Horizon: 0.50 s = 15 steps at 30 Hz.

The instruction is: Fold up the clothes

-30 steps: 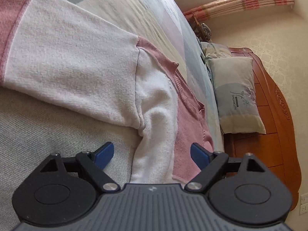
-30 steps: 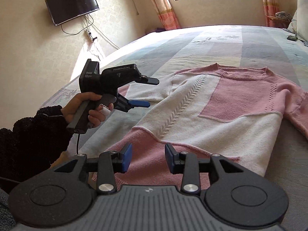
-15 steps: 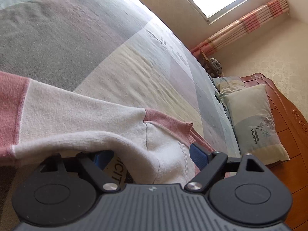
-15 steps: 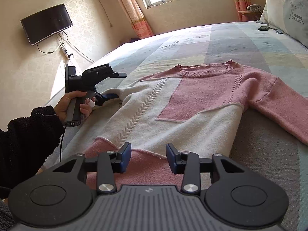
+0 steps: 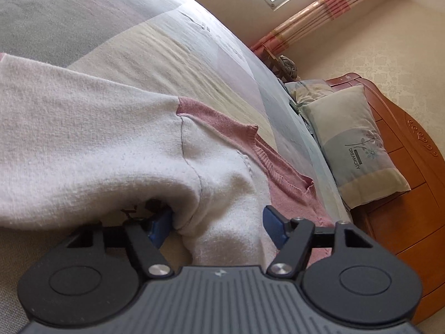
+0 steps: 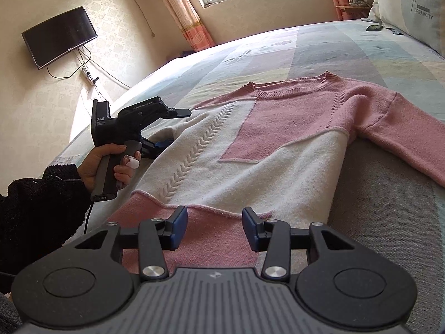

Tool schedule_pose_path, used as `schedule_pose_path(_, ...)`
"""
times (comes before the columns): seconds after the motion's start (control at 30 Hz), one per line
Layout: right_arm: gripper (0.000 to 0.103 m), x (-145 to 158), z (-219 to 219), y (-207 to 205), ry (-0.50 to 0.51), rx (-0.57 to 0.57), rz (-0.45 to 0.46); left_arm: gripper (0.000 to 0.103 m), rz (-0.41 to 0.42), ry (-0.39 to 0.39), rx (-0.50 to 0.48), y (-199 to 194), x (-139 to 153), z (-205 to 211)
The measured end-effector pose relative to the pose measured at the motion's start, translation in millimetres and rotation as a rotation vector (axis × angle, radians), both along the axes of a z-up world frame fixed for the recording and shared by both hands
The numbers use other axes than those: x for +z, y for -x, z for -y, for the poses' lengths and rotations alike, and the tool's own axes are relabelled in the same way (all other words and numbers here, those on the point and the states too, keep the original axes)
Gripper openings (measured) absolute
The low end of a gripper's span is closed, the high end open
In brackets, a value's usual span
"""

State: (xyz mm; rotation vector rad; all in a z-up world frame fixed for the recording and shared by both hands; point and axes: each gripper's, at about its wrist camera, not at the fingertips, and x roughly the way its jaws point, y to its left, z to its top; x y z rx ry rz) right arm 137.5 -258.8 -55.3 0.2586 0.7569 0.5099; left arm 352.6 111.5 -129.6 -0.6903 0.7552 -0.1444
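Observation:
A pink and cream knit sweater [image 6: 278, 144] lies face up on the bed, neck towards the window. Low over its pink hem hovers my right gripper [image 6: 214, 228], open and holding nothing. At the sweater's left armpit is my left gripper [image 6: 172, 128], held by a hand [image 6: 111, 164]. In the left wrist view that gripper [image 5: 217, 228] is open, and bunched cream fabric [image 5: 222, 189] of the sleeve seam sits between its fingers. Its left finger [image 5: 160, 226] is tucked under the sleeve fold. The pink right sleeve [image 6: 417, 139] stretches out to the right.
The patchwork bedspread [image 6: 333, 53] runs far beyond the sweater. Pillows [image 5: 353, 144] lean on a wooden headboard [image 5: 403, 167]. A dark phone [image 6: 374, 28] lies near the pillow [image 6: 411, 8]. A wall TV [image 6: 59, 36] hangs at left.
My left gripper dropped and pushed into the sleeve seam, one finger sliding under the fold, which now bunches up. My right gripper swung right while staying over the hem.

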Motion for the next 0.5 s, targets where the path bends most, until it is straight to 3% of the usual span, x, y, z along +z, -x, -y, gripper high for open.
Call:
schedule_pose_path(0.03,0.049,-0.1,0.4,0.8,0.001,-0.002,0.0,0.017,0.002,-0.011,-0.001,1.1,-1.6,2.0)
schedule_pose_path(0.1,0.049,-0.5,2.3,2.7,0.001,-0.006,-0.002,0.016,0.016,-0.022,0.017,5.8,-2.4,-1.4)
schedule_pose_path(0.2,0.05,-2.8,4.3,4.5,0.016,-0.006,-0.011,0.015,0.031,-0.112,0.036,-0.3,10.9,-7.6)
schedule_pose_path(0.37,0.05,-3.4,8.9,6.3,0.019,-0.022,-0.015,0.018,-0.006,-0.267,-0.012,-22.4,31.8,-3.0)
schedule_pose_path(0.5,0.05,-3.0,10.7,10.0,0.024,-0.03,-0.009,0.021,-0.019,-0.324,-0.068,6.3,35.6,4.7)
